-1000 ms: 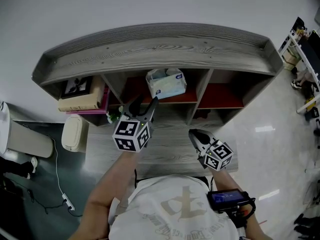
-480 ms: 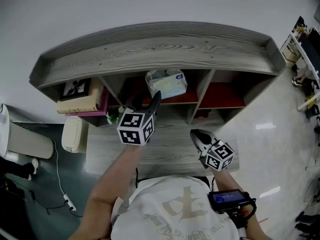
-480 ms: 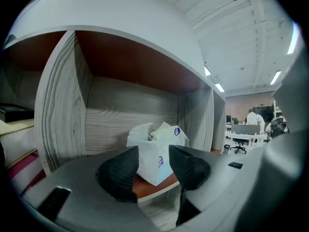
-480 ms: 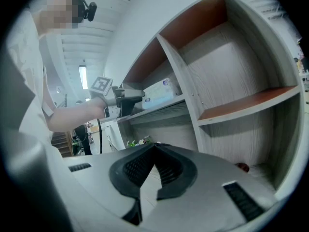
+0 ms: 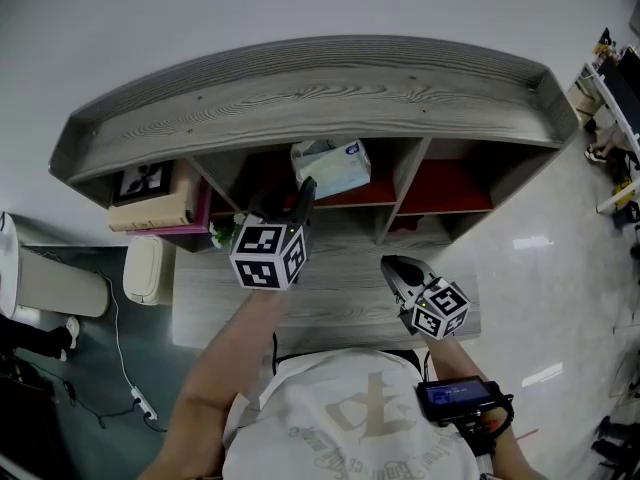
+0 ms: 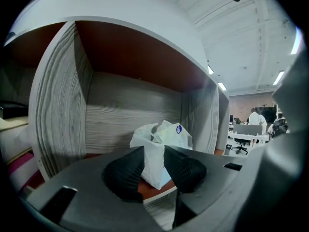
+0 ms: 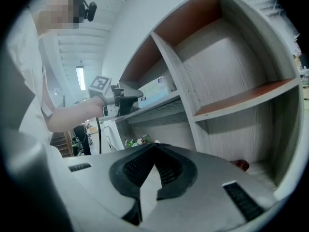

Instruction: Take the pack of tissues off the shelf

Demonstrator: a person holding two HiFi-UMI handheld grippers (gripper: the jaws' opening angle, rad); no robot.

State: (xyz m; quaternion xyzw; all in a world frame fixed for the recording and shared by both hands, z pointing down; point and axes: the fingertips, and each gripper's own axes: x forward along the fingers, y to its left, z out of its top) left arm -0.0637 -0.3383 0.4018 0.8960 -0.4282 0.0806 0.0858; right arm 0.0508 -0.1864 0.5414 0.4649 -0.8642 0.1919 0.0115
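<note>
The pack of tissues (image 5: 330, 166), white with a blue label, lies on the upper board of the grey wooden shelf (image 5: 300, 88), in its middle compartment. My left gripper (image 5: 296, 194) reaches up to it. In the left gripper view its jaws are closing, and the near corner of the pack (image 6: 161, 139) fills the gap between the two black pads (image 6: 123, 175), touching both. My right gripper (image 5: 392, 266) hangs lower, over the table in front of the shelf, shut and empty. The right gripper view shows the pack (image 7: 154, 92) from the side with the left gripper at it.
Books (image 5: 155, 206) and a framed picture (image 5: 140, 180) fill the left compartment. A small plant (image 5: 225, 233) stands below it and a white bin (image 5: 147, 268) sits beside the table (image 5: 340, 303). A small red object (image 7: 240, 165) lies in the lower right compartment.
My left gripper has moved up and forward to the pack, and its jaws have narrowed around the pack's corner. The right gripper has stayed where it was.
</note>
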